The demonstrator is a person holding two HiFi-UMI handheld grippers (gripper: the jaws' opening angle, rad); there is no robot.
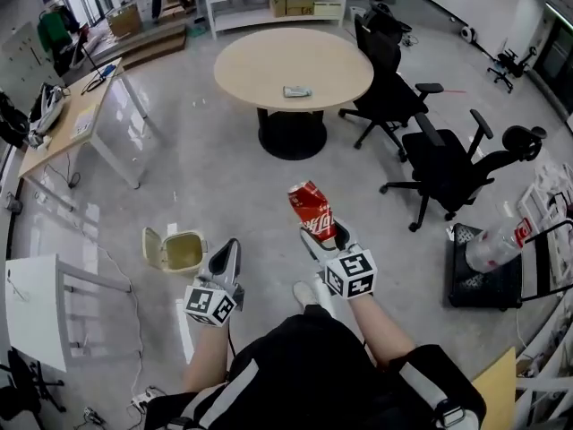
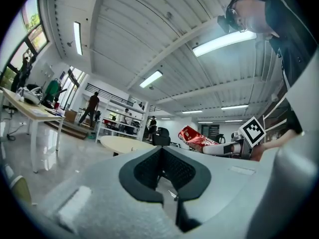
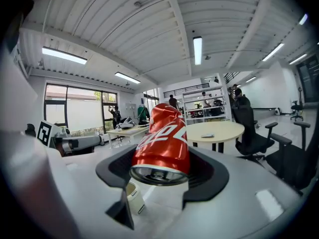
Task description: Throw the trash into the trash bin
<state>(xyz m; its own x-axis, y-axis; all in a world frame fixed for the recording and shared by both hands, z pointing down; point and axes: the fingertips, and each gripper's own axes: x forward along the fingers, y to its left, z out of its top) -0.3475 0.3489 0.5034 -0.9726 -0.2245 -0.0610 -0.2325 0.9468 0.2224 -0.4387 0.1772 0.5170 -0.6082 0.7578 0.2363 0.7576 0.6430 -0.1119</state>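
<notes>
1. Step in hand: the trash is gripped and is being presented toward the bin; release is judged not yet due, since the load is not over the opening.
2. The right gripper (image 1: 322,234) is clamping a crushed red can (image 1: 311,206) at its lower end. The right gripper view is showing both pads pressing on the can's sides, with the can projecting forward and upward out of the jaws.
3. The left gripper (image 1: 229,253) is holding nothing. Its jaws are standing together, with only a thin seam showing between the pads in the left gripper view.
4. The trash bin (image 1: 180,237) is standing on the floor with its lid tipped open to its nine o'clock side. In the head view it is sitting just beside the left gripper, at that gripper's nine o'clock, and at about nine o'clock from the can, with the left gripper between the two.
5. The round table (image 1: 260,61) is standing well apart at twelve o'clock, playing no part in this step.
6. Next move, as judged: the right gripper is needing to cross toward nine o'clock, pass the left gripper, centre the can above the open mouth, and only then part its jaws.
7. Risk noted: the opening is looking small against the can, so an off-centre release is likely to strike the rim or the lid.
</notes>
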